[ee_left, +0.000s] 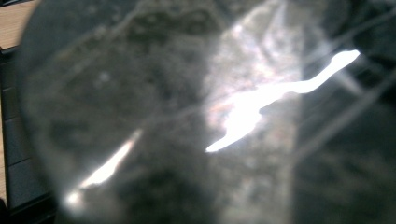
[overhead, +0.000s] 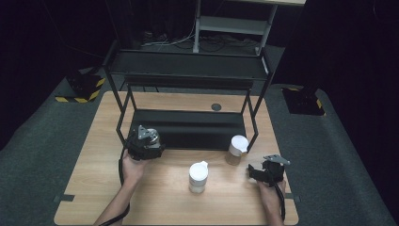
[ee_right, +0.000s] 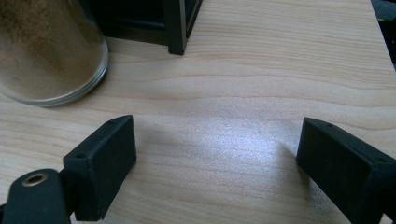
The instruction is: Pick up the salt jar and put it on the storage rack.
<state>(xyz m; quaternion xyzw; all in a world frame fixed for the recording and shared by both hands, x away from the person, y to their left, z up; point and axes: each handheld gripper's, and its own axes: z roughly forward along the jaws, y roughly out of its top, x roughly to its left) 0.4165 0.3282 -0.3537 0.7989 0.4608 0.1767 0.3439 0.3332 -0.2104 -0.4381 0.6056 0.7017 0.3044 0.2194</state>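
My left gripper (overhead: pixel 148 142) is near the front left corner of the black rack, shut on a clear glass jar (overhead: pixel 154 137). In the left gripper view that jar (ee_left: pixel 187 116) sits right against the lens, blurred, with dark grainy contents and bright glare. My right gripper (overhead: pixel 252 172) rests low over the wooden table at the right, and in its own view the right gripper (ee_right: pixel 215 154) stands open with bare wood between the jaws. A white-lidded jar of brown powder (overhead: pixel 238 149) stands just beyond it; the right gripper view shows this powder jar (ee_right: pixel 46 51) at upper left.
A white-capped jar (overhead: pixel 198 176) stands in the middle of the table (overhead: pixel 94 188) near the front. The two-tier black metal rack (overhead: pixel 188 127) covers the table's rear half; one of its posts (ee_right: pixel 175 28) stands close to the brown jar.
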